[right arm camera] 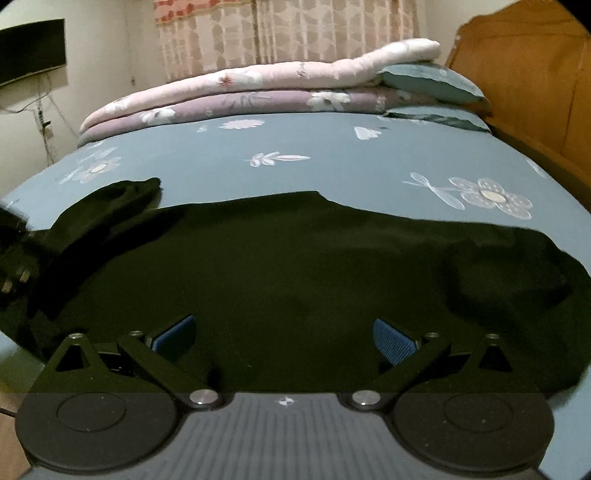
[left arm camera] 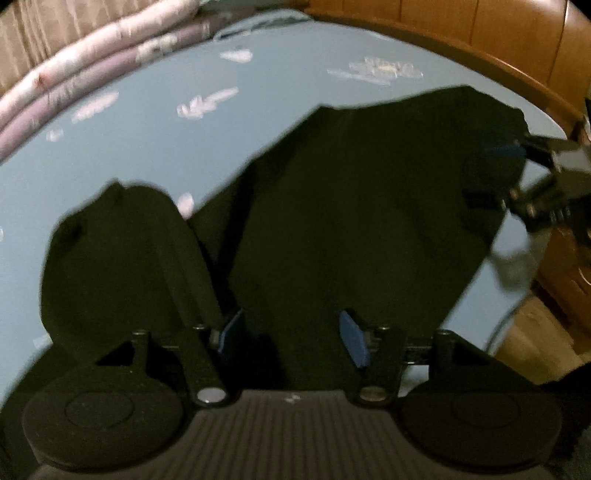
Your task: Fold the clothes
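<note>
A black garment (left arm camera: 351, 206) lies spread on the blue flowered bed sheet (left arm camera: 155, 140). One bunched part of it (left arm camera: 110, 251), perhaps a sleeve, lies to the left. My left gripper (left arm camera: 291, 332) is open just above the garment's near edge, blue pads apart. In the right wrist view the garment (right arm camera: 295, 266) fills the near bed. My right gripper (right arm camera: 284, 336) is open over its near edge. The right gripper also shows at the right edge of the left wrist view (left arm camera: 546, 173), by the garment's far side.
A folded pink and purple quilt (right arm camera: 258, 92) and teal pillows (right arm camera: 432, 85) lie at the far side of the bed. A wooden headboard (right arm camera: 524, 74) stands on the right. A curtain (right arm camera: 288, 33) hangs behind. A dark screen (right arm camera: 33, 48) is on the left wall.
</note>
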Available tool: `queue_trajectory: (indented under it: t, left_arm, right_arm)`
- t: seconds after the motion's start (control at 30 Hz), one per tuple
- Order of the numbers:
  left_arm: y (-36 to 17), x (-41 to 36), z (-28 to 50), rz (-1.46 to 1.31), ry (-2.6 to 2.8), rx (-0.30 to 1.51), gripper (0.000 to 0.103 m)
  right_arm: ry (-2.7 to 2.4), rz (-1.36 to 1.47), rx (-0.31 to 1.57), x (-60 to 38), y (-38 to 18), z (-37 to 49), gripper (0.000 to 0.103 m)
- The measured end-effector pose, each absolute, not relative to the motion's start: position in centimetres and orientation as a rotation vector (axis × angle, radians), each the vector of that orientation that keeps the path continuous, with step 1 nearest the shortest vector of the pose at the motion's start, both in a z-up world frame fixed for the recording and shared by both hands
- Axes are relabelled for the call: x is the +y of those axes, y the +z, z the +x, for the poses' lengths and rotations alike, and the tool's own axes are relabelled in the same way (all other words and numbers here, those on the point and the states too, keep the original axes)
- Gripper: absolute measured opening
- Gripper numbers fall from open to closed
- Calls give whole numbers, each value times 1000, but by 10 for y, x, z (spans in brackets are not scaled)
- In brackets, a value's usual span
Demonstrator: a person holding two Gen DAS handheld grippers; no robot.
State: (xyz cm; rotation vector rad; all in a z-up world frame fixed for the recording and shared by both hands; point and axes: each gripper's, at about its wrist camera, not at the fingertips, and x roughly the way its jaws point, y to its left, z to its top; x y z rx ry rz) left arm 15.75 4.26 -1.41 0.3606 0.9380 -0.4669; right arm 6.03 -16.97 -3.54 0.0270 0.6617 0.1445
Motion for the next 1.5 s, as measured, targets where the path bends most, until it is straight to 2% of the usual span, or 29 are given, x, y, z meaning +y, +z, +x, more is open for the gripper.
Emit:
queue_trajectory:
  t: [0.13,0.2,0.53,0.57,0.6,0.63,1.07,1.5]
  left_arm:
    - [-6,44,195,385,-416,936,51]
    - [-6,46,218,382,-384,965,45]
    - [-34,37,299,455,-232,1117,45]
    - [-39,38,301,467,-217,1130,35]
    - [-44,38,303,479,-202,1142,15]
    - [-46,40,303,483,-207,1145,2]
    - [8,93,227,517,-136,1015,1]
    - [10,167,153,373,18,1048,1]
  right_arm:
    - [164,21,664,-162,-39,59,103]
    - [168,33,666,-162,-41,60,103]
    - [157,98,664,-172,-42,64,103]
    - [155,103,663,-173,-41,63,103]
    - [153,107,662,-174,-41,63,103]
    - [153,107,660,-176,-41,63,103]
    - [183,109,635,-176,-36,56,103]
    - [243,56,618,-155,-25,53,103]
